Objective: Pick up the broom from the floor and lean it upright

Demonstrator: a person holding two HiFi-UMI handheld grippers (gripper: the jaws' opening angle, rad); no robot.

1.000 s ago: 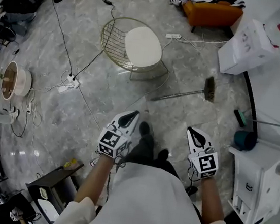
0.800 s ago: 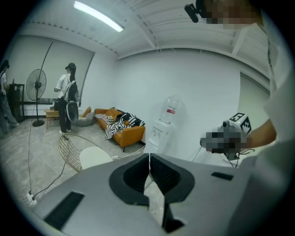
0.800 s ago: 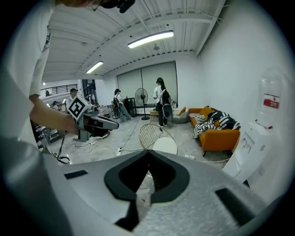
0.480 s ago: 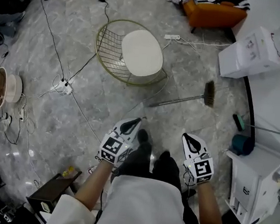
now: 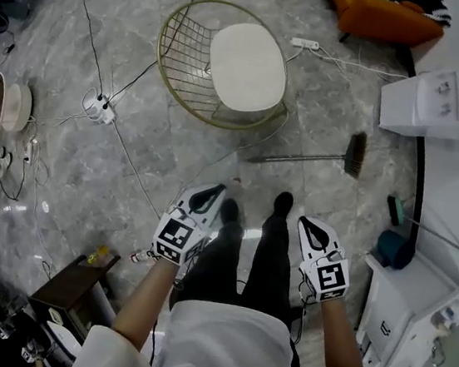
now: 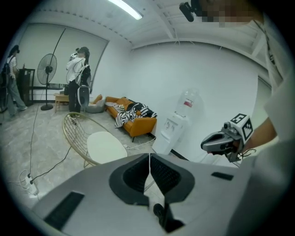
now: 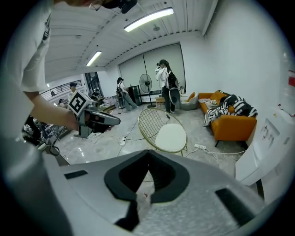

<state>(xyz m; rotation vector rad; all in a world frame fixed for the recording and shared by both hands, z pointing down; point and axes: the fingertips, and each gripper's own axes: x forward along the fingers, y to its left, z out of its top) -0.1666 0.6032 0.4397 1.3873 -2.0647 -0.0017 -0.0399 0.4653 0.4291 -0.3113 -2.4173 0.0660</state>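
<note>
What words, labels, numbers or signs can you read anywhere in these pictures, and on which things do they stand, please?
No text can be read in any view.
Red label on the water bottle: too blurred to read.
Left gripper and right gripper: black-and-white square patterns only, no letters or numbers.

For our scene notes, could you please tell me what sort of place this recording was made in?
Most likely a shared office lounge or studio rather than a home: an orange sofa, a water dispenser, and power strips with cables trailing across the stone-look floor.
</note>
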